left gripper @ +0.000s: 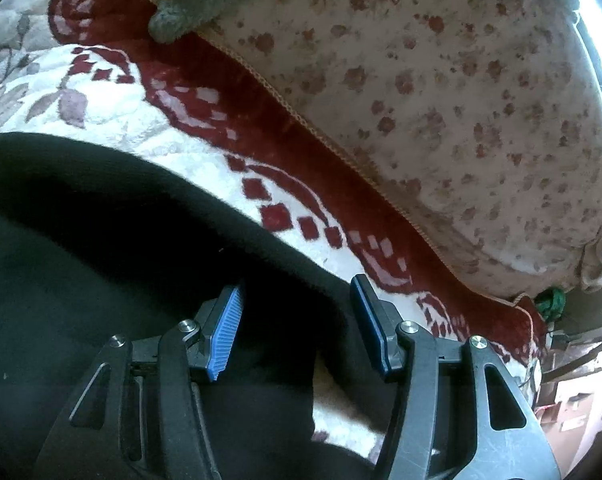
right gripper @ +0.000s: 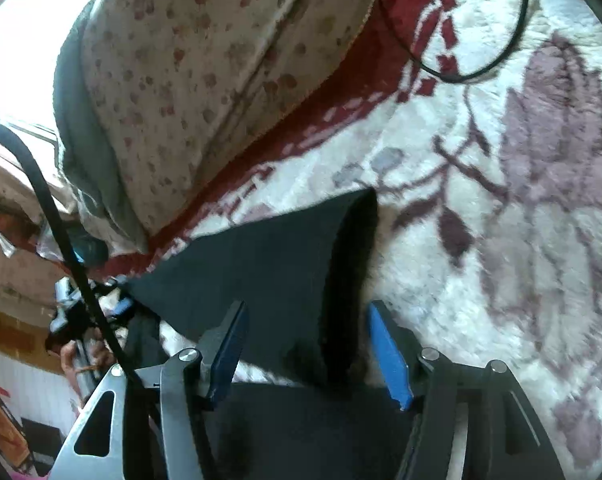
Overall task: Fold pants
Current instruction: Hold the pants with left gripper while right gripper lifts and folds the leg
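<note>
The black pants (left gripper: 113, 240) lie on a white and red patterned carpet (left gripper: 113, 96). In the left wrist view my left gripper (left gripper: 297, 292) is open, its blue pads (left gripper: 225, 332) spread over the pants' upper edge, with black cloth between the jaws. In the right wrist view the pants (right gripper: 269, 268) show a raised fold or leg end ahead. My right gripper (right gripper: 307, 316) is open, with its blue pads (right gripper: 389, 356) on either side of the black cloth. The left gripper (right gripper: 117, 308) also shows at the far left of this view.
A floral cushion or mattress (left gripper: 441, 100) lies along the carpet's red border, with a grey blanket (left gripper: 197, 0) on it. A thin black cable loop (right gripper: 497, 52) lies on the carpet (right gripper: 521, 200). A black cable (right gripper: 53, 208) hangs at left.
</note>
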Demonstrator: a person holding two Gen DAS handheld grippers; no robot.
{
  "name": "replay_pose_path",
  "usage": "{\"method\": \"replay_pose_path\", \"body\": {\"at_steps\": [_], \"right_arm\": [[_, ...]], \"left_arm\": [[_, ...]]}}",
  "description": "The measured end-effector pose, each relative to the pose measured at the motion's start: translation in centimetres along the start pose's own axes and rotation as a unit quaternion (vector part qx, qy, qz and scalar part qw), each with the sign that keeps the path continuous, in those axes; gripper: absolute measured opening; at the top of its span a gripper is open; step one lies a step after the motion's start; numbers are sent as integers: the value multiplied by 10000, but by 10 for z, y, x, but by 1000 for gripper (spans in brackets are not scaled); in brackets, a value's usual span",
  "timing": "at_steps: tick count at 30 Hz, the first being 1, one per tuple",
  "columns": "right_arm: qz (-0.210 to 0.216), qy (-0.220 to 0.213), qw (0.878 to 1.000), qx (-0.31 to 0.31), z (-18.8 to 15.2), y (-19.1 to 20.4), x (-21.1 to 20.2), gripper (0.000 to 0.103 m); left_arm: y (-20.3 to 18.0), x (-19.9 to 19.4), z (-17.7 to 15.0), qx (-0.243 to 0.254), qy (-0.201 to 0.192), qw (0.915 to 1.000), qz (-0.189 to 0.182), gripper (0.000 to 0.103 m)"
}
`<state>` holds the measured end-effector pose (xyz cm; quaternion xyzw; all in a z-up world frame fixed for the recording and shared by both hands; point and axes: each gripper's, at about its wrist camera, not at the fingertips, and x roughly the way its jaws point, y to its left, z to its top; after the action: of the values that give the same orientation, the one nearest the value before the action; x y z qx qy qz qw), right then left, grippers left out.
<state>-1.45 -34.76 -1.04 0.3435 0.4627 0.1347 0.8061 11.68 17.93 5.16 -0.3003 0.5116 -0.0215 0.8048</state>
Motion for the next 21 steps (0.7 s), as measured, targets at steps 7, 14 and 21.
{"method": "replay_pose_path", "body": {"at_steps": [7, 14, 21], "right_arm": [[520, -153, 9985, 103, -1, -7, 13, 34], [1095, -73, 9939, 135, -2, -1, 18, 10], [1655, -418, 9852, -139, 4, 34, -24, 9]], "left_arm": [[1, 28, 9, -101, 206, 9997, -1, 53], [-3, 25, 0, 317, 201, 9993, 64, 7], [-15, -38, -13, 675, -175, 9970, -321, 7]]}}
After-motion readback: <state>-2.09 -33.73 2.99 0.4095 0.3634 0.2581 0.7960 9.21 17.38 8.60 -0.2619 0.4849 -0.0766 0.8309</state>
